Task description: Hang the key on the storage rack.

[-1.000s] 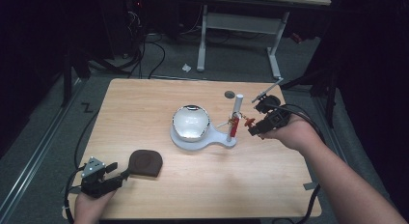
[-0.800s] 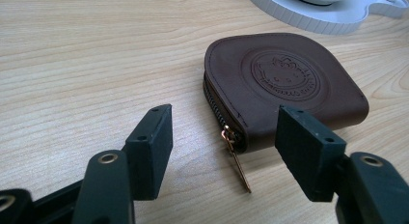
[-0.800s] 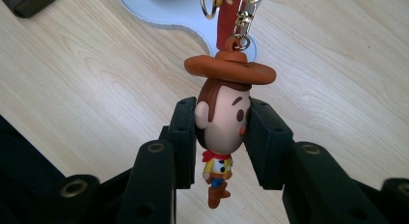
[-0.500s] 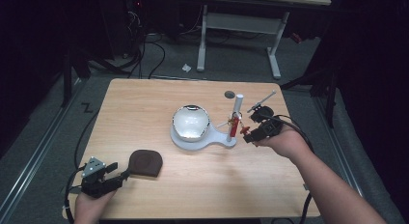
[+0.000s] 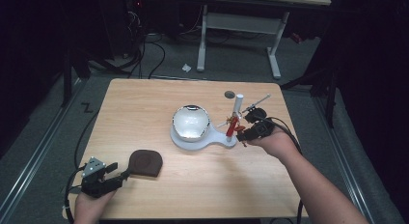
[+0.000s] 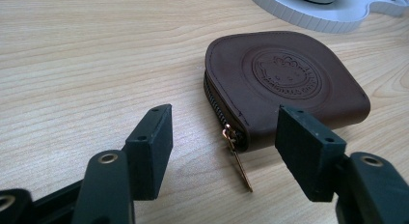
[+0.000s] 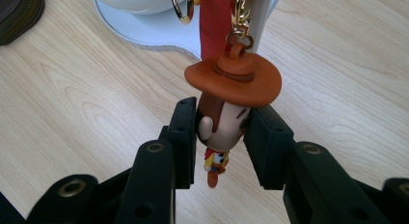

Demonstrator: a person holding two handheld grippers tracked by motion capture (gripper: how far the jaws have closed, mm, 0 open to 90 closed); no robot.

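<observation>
Left gripper (image 5: 123, 174), near left corner of the table (image 5: 144, 103): the 2 jaws stand spread and rest low over the wood, with the zip end of the brown leather coin pouch (image 6: 284, 84) between them but not pinched; its brass zip pull (image 6: 237, 159) lies flat on the wood. Centre: white stand (image 5: 202, 139) carrying a shiny round bowl (image 5: 190, 121) and an upright post (image 5: 237, 108). Right gripper (image 7: 221, 132), just right of the stand: the 2 jaws pinch the head of a cowboy figure keychain (image 7: 226, 98), orange hat uppermost, hanging by a gold clasp (image 7: 238, 21) beside a red strap (image 7: 214, 21).
</observation>
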